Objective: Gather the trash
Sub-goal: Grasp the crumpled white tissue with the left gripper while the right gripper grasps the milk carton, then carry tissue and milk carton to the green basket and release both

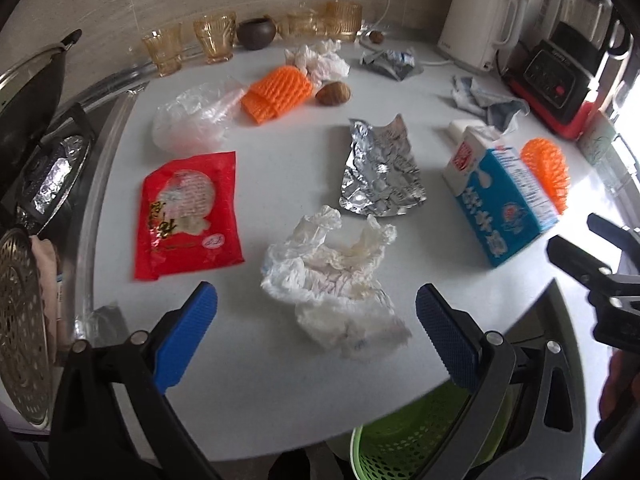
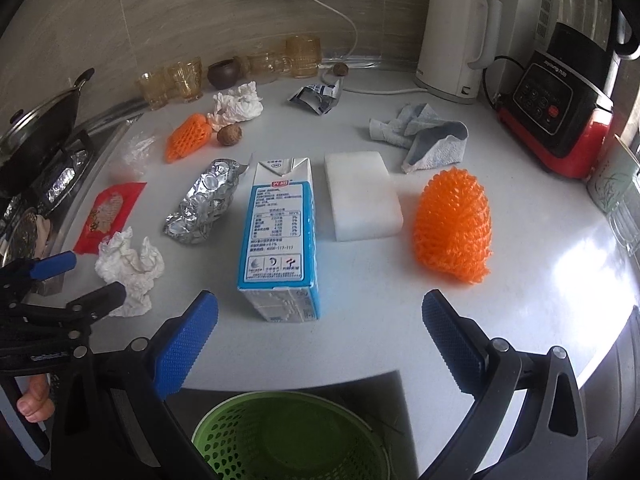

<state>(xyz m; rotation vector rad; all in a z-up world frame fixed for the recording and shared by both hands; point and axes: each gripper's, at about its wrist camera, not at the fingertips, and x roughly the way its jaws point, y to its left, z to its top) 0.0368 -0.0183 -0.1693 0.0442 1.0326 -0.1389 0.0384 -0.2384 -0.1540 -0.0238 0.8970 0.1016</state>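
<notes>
Trash lies scattered on a white counter (image 1: 280,380). My left gripper (image 1: 316,336) is open just short of a crumpled white tissue (image 1: 336,276). A red wrapper (image 1: 188,212), crumpled foil (image 1: 380,168), clear plastic bag (image 1: 192,114) and orange foam net (image 1: 276,94) lie beyond. My right gripper (image 2: 320,344) is open, facing the bottom of a blue-and-white milk carton (image 2: 280,236) lying flat. Right of the carton are a white foam block (image 2: 360,196) and another orange foam net (image 2: 452,224). A green perforated basket (image 2: 288,440) sits below the counter edge. The left gripper (image 2: 76,280) shows at this view's left.
Along the back wall stand amber glasses (image 1: 208,38), a dark small pot (image 1: 256,32), a white kettle (image 2: 456,40) and a red-and-black blender (image 2: 560,112). A grey rag (image 2: 424,136), a walnut (image 2: 229,135), more tissue (image 2: 238,106) and a small pouch (image 2: 316,98) lie farther back. A stove with a pan (image 2: 36,132) is at left.
</notes>
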